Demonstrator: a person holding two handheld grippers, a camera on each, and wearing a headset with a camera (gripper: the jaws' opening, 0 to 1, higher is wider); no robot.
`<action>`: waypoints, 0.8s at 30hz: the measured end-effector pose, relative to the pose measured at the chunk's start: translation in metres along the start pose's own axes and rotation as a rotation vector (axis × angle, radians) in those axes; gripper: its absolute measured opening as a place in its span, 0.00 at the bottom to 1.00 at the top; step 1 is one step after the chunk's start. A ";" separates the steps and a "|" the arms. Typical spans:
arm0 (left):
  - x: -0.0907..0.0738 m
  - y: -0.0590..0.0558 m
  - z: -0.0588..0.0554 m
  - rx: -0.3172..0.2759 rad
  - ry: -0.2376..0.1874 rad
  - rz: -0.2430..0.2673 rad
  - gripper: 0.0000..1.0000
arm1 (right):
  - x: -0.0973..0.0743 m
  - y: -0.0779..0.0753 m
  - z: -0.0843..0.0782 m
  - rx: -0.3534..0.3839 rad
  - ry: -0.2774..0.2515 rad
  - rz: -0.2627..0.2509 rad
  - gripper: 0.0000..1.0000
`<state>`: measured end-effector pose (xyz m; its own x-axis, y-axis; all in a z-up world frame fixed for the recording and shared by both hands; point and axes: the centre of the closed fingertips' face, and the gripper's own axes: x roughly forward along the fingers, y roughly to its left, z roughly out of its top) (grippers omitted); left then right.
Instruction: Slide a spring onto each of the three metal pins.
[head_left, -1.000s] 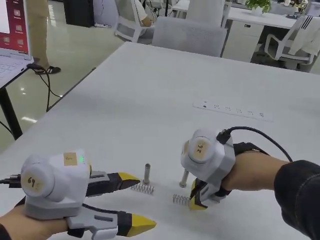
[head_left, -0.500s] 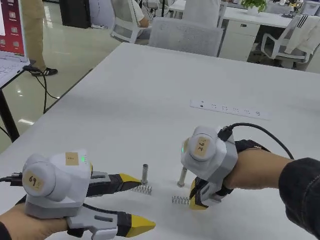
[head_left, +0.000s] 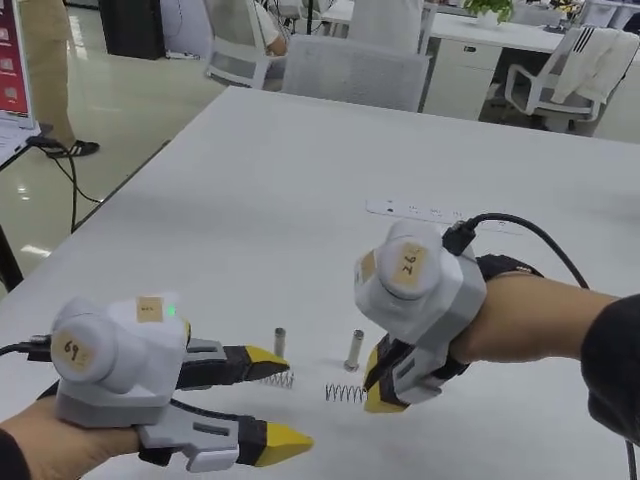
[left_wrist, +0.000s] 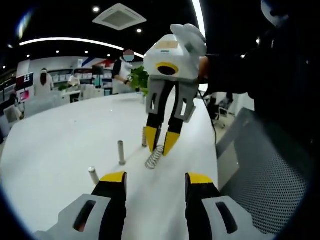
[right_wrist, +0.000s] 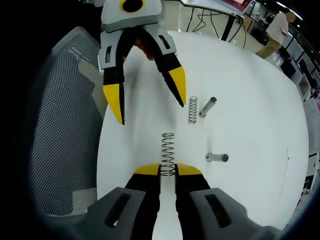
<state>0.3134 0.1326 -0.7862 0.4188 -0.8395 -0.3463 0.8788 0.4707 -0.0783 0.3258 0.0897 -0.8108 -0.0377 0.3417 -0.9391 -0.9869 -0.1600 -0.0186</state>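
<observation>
My right gripper (right_wrist: 168, 171) is shut on the near end of a spring (right_wrist: 168, 147), which lies along the white table (head_left: 300, 180). A second spring (right_wrist: 193, 109) lies loose beside one upright metal pin (right_wrist: 207, 106), and another pin (right_wrist: 216, 158) stands closer. In the head view the held spring (head_left: 345, 392) sticks out left of the right gripper (head_left: 378, 395), just below a pin (head_left: 354, 350). My left gripper (head_left: 275, 400) is open and holds nothing. Its upper fingertip sits by the loose spring (head_left: 280, 380) and the other pin (head_left: 279, 342). A short third pin (left_wrist: 94, 175) stands near the left gripper (left_wrist: 157, 178).
A white power strip (head_left: 420, 213) lies farther back on the table. A cable (head_left: 540, 235) trails from the right gripper. Office chairs (head_left: 350, 70) and desks stand beyond the far table edge, and a person (head_left: 45, 70) stands at the left.
The picture has shifted with my head. The grippers, springs and pins keep their places relative to one another.
</observation>
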 end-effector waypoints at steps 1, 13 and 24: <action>0.002 -0.001 0.000 0.004 0.005 -0.008 0.41 | -0.001 0.002 0.002 -0.005 -0.004 0.002 0.07; 0.012 -0.012 0.002 0.034 0.012 -0.073 0.28 | -0.004 0.013 0.010 -0.033 -0.008 0.020 0.07; 0.017 -0.017 0.005 0.048 0.008 -0.101 0.17 | -0.005 0.018 0.016 -0.054 -0.013 0.030 0.07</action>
<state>0.3069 0.1087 -0.7863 0.3258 -0.8796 -0.3465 0.9266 0.3699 -0.0679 0.3057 0.1003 -0.8012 -0.0693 0.3481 -0.9349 -0.9756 -0.2195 -0.0095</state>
